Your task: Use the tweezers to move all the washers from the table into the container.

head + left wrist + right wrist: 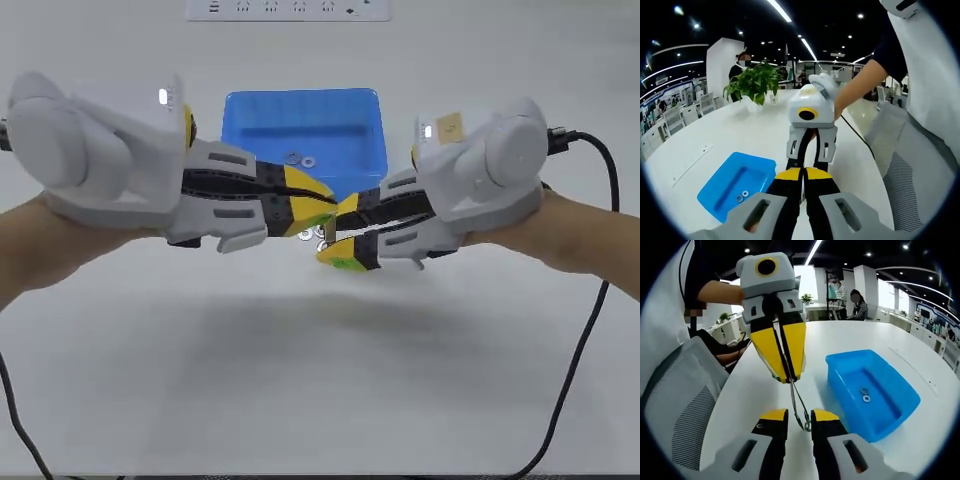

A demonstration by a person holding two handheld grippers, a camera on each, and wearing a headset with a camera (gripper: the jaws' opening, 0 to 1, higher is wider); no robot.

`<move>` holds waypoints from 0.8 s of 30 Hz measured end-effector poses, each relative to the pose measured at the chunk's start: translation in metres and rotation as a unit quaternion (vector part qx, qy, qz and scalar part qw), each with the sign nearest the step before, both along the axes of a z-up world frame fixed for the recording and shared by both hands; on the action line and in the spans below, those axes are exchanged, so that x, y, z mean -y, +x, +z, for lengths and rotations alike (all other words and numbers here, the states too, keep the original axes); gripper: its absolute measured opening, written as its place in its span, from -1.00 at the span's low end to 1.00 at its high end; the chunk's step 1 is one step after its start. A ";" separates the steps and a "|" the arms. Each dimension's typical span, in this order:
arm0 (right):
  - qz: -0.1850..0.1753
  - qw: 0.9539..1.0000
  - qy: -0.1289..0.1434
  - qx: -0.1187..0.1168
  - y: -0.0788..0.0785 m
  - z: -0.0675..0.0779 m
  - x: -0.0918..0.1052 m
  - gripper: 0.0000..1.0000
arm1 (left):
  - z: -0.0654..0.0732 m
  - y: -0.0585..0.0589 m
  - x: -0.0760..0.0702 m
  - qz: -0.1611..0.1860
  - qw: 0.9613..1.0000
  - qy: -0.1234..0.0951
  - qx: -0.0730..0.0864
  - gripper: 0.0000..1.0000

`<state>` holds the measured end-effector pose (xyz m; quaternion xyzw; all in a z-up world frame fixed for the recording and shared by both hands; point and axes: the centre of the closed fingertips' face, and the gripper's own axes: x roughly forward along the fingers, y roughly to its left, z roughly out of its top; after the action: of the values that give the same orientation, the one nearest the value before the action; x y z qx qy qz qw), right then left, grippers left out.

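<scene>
Nearest us, at the bottom of the right gripper view, the right gripper (800, 415) has its jaws apart, one on either side of the tips of the tweezers (791, 397). We cannot tell whether they press on the legs. At those tips sits what looks like a washer (807, 426). Further up the frame, the left gripper (784, 379) has its jaws closed on the tweezers' other end. To the right lies the blue container (845, 390), with two washers (866, 399) in it, well apart from the one at the tips.

We judge the main risk to be a slack or twisted squeeze. The washer would slip and drop to the desk (320, 380), short of the container. A knock between the two grippers could do the same.

The head view hides the tweezers' legs behind the grippers, while the right gripper view lays them bare. The left gripper view shows its own jaws together.
</scene>
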<state>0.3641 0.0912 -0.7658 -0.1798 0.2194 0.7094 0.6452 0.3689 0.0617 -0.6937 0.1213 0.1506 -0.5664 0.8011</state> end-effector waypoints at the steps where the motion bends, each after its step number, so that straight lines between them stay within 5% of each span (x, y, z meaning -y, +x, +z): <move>1: 0.005 1.000 0.000 0.000 -0.001 0.000 -0.001 -0.66 | 0.000 0.000 0.000 0.000 1.000 0.000 0.000 -0.91; 11: 0.023 1.000 0.007 0.019 0.000 -0.001 -0.001 -0.79 | -0.001 0.000 -0.001 0.000 1.000 0.002 0.003 -0.91; 16: 0.015 0.999 0.004 0.036 0.001 -0.001 -0.002 -0.80 | -0.001 0.004 -0.004 0.031 0.999 -0.011 0.000 -0.89; 24: 0.001 0.999 0.008 0.042 0.000 0.001 -0.003 -0.80 | 0.007 -0.005 -0.008 0.045 0.999 -0.022 0.004 -0.54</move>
<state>0.3640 0.0938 -0.7651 -0.2041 0.1860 0.7036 0.6547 0.3644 0.0698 -0.6866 0.0993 0.1403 -0.5322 0.8290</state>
